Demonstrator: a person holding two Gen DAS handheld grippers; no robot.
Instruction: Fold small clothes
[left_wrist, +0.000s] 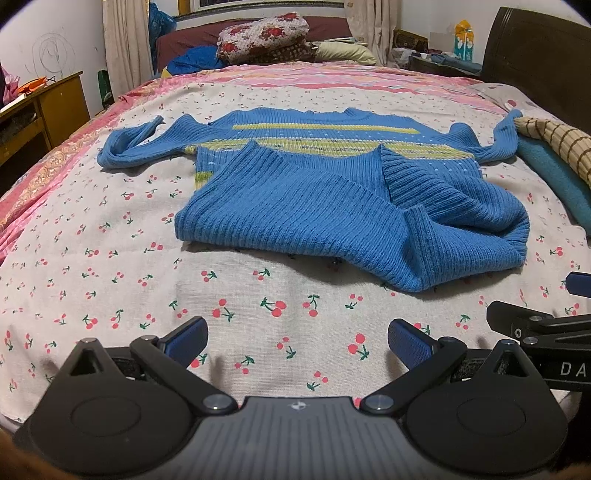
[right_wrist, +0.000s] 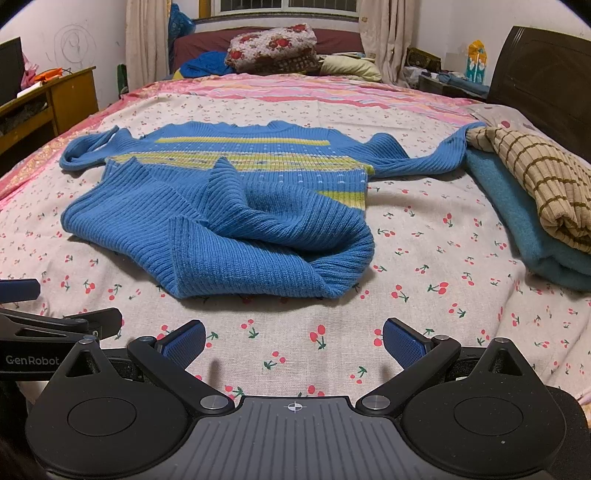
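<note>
Partly folded, a blue ribbed child's sweater (left_wrist: 332, 192) with yellow-green stripes is lying in the middle of a cherry-print bedsheet (left_wrist: 110, 266). Its hem half is lying doubled up over the chest, but loosely, with one corner bunching and gaping at about 4 o'clock in the left wrist view. Both sleeves are sprawling outward unfolded, one toward 10 o'clock (left_wrist: 129, 142), the other toward 2 o'clock (right_wrist: 417, 158), where its cuff is touching a folded stack: a tan checked garment (right_wrist: 535, 184) resting on a teal one (right_wrist: 517, 229).

So the fold is looking under way but not finished; the sleeves likely need tucking in and the bunched corner smoothing.

The left gripper (left_wrist: 297, 341) and right gripper (right_wrist: 293, 338) are hovering side by side near the sweater's closest edge, apart from it, each with fingers spread wide and holding nothing.
</note>
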